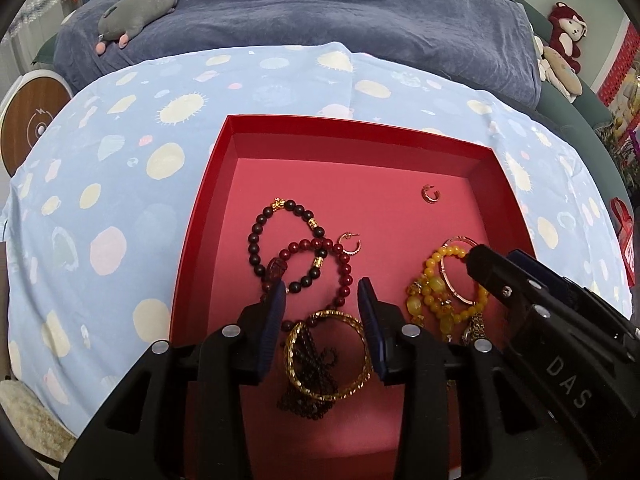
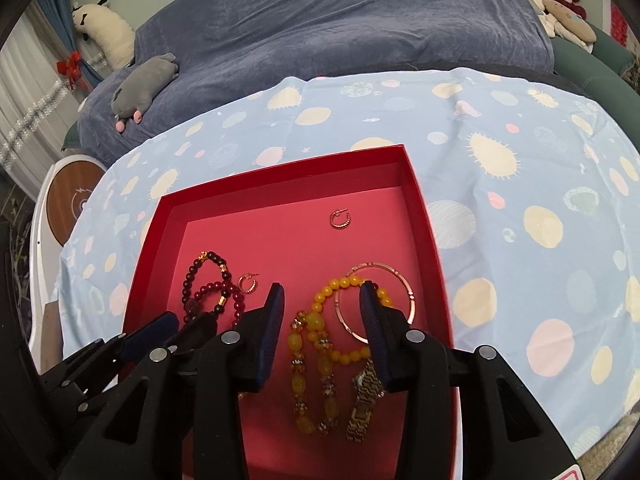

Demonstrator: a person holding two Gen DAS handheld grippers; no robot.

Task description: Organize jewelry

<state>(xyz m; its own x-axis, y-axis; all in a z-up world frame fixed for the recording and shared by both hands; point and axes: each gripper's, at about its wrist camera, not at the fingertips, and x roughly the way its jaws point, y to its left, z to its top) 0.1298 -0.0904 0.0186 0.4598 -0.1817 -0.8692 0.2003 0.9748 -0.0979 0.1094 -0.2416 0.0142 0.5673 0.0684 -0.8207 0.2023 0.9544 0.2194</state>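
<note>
Left hand-held gripper (image 1: 322, 312) hangs over the near-left part of the red tray (image 1: 200, 216), its blue pads (image 1: 276, 320) parted a fair way with nothing pinched between them. Right hand-held gripper (image 2: 322, 316) does the same over the near-right part, jaws partly apart and empty too; it looks to be above the yellow beads rather than touching them, but that's hard to call.

Biggest to smallest: the bench is covered by a light blue cloth (image 1: 100, 184) with pale spots, and behind it sits a sofa under a dark blue throw (image 1: 320, 12), with a grey plush toy (image 1: 136, 8) lying on it. The tray sits on the cloth and all the jewelry is inside it.

Left side of the tray: a dark bead bracelet (image 1: 256, 240) overlapping a red bead bracelet (image 1: 344, 272). Closer to the camera, a gold chain bangle (image 1: 296, 376) lies over a dark tangled chain (image 1: 316, 360). Right side: a yellow bead necklace (image 2: 310, 328), a rose-gold bangle (image 2: 400, 276) crossing it, and a gold watch (image 2: 362, 404) just beside the beads.

Smallest: one hoop earring (image 2: 342, 220) alone toward the far side, another earring (image 2: 248, 283) right next to the red beads.
</note>
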